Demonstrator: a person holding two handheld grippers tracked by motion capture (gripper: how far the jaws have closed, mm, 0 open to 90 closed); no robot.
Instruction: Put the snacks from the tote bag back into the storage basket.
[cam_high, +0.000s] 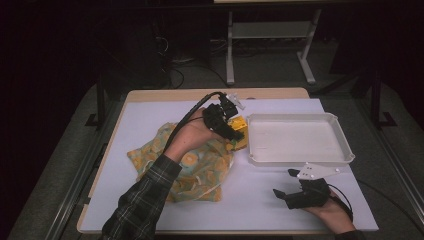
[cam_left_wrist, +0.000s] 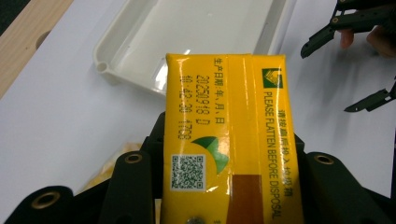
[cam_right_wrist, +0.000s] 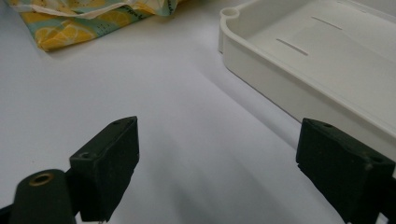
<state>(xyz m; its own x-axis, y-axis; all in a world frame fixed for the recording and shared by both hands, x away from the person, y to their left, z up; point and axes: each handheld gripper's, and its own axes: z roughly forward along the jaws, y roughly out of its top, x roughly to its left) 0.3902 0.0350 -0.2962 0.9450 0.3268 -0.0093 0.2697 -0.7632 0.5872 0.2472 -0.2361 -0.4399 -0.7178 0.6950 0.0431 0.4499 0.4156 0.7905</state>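
The left gripper has its two black jaws closed about halfway on a yellow drink carton, pressing on its two long sides, and the carton sticks out ahead of the jaws with its printed face up. In the high view the carton is held off the table, above the right edge of a lemon-print cloth bag and just beside the left rim of the white tray, not yet over it. The step in hand appears to be carrying the carton into the tray. To do it well, the grip should be kept as it is (a foil carton dents and slips if squeezed harder), and the carton should pass above the rim with room to spare, since the near corner of the tray lies directly ahead of it. It is best lowered until it rests flat on the tray floor before the jaws open. The right gripper rests on the table in front of the tray, jaws wide apart with nothing between them; its fingertips lie near the tray's far side and should stay clear of the landing spot.
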